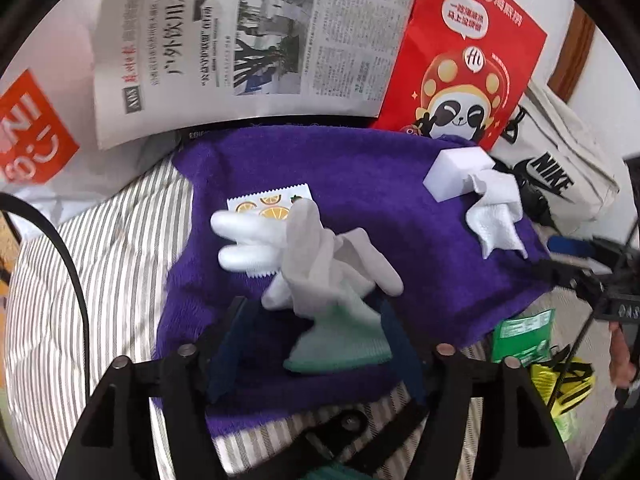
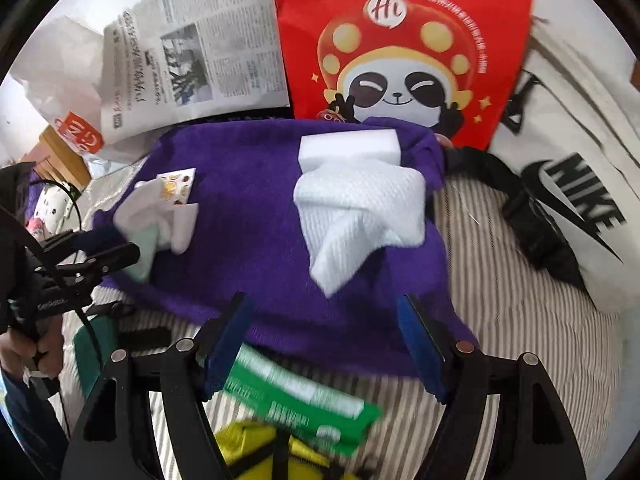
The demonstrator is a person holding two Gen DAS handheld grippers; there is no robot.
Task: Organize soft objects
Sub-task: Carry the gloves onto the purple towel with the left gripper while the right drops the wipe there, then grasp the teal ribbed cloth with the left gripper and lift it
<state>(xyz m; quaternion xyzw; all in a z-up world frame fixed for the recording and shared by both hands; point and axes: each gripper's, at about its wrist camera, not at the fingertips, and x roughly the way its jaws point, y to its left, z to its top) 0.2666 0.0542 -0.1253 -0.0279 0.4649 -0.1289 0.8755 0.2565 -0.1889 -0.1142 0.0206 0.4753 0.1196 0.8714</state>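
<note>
A purple towel [image 1: 360, 184] [image 2: 240, 184] lies spread on a striped bed. On it lie a white glove with a green cuff [image 1: 316, 264] [image 2: 148, 224], a fruit-print packet [image 1: 268, 206] [image 2: 176, 186], a white sponge block [image 1: 456, 174] [image 2: 350, 148] and a crumpled white cloth [image 1: 496, 216] [image 2: 360, 216]. My left gripper [image 1: 312, 344] is open, its jaws on either side of the glove's cuff. My right gripper [image 2: 326, 340] is open and empty just in front of the white cloth, over the towel's near edge.
A newspaper [image 1: 256, 40] [image 2: 192, 60], a red panda bag [image 1: 464, 60] [image 2: 400, 48] and a white Nike bag [image 1: 560, 160] [image 2: 576, 184] stand behind the towel. A green packet [image 2: 296, 404] [image 1: 520, 332] and a yellow packet [image 2: 256, 448] lie on the striped sheet [image 1: 80, 280].
</note>
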